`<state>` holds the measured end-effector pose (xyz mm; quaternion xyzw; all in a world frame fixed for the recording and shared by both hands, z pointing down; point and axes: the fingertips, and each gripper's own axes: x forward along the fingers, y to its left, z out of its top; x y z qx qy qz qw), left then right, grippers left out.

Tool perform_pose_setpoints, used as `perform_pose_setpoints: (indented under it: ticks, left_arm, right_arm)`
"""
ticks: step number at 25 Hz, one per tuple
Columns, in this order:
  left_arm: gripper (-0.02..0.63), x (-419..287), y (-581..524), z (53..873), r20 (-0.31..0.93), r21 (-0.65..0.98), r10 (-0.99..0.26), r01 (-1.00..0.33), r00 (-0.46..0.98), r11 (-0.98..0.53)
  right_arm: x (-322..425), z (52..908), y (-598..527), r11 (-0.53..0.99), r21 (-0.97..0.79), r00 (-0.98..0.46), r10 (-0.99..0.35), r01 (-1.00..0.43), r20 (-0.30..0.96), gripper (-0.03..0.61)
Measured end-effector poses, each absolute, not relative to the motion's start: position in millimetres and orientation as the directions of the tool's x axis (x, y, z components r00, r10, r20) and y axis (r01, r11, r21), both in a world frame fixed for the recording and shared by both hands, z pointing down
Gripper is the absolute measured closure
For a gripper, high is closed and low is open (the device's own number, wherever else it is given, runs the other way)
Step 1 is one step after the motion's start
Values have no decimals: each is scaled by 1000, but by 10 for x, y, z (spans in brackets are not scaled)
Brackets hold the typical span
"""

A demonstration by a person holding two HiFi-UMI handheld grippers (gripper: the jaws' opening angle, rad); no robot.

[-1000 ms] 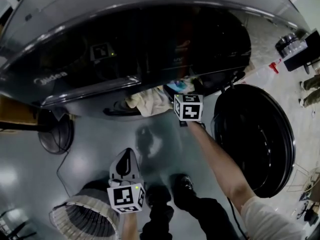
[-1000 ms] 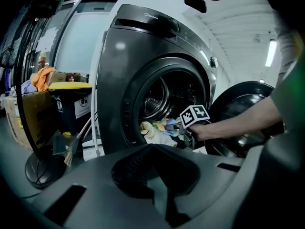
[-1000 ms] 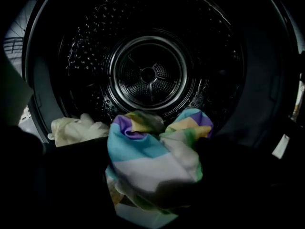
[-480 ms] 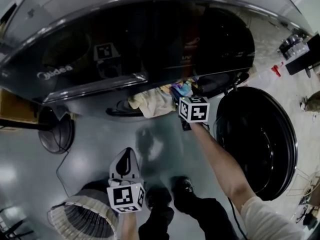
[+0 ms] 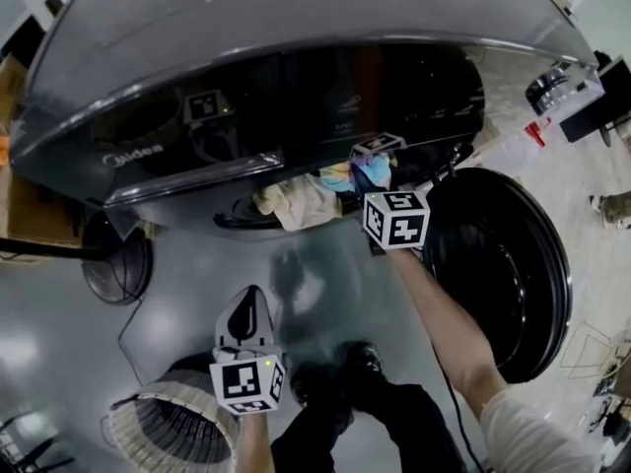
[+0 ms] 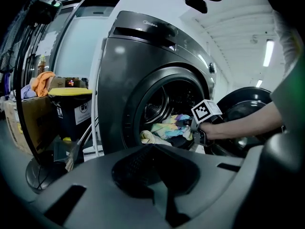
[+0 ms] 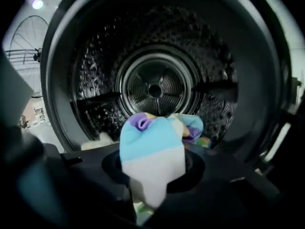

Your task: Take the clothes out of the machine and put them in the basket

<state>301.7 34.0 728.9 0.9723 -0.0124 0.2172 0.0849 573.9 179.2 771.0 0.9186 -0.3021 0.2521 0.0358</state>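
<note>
The dark grey washing machine stands with its round door swung open to the right. My right gripper is at the drum mouth. Its jaws are closing, and a pastel blue, purple and white garment is pinched between them and lifted, draping over the gripper. In the left gripper view the same garment sits at the right gripper. A cream cloth hangs over the drum lip. My left gripper is low, above the ribbed basket, shut and holding nothing.
The person's black shoes stand in front of the machine, beside the basket. A round black fan base sits on the floor at the left. Left of the machine are a black bin with a yellow lid and a cardboard box.
The right gripper's jaws have closed on the pastel garment and lifted it off the pile at the drum mouth. The left gripper has stayed over the basket.
</note>
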Motion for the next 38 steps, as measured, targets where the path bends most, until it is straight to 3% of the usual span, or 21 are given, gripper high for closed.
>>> perform_pose_setpoints:
  ticks: [9,23,32,38]
  left_arm:
    - [597,2839,461,6588,430,190,25,-63,903,-980]
    - [597,2238,327,5487,415,210,-71,-172,907,-963]
    - [597,1642,-181,5103,407,207,-253,-359,878,-910]
    - [597,808,-724,5033,402,192,-460,-564,792,-803]
  right_arm:
    - [5247,6471,2030,-802,-58,721,-564,-595,401,430]
    - [3964,5380,2059,-688,6,624,-654,-725,428,430]
    - [3337,4960,1339,-509,9,467,-784,-861,409,430]
    - [2568,4890,435,-267,-21,239,-890,-963,389,430]
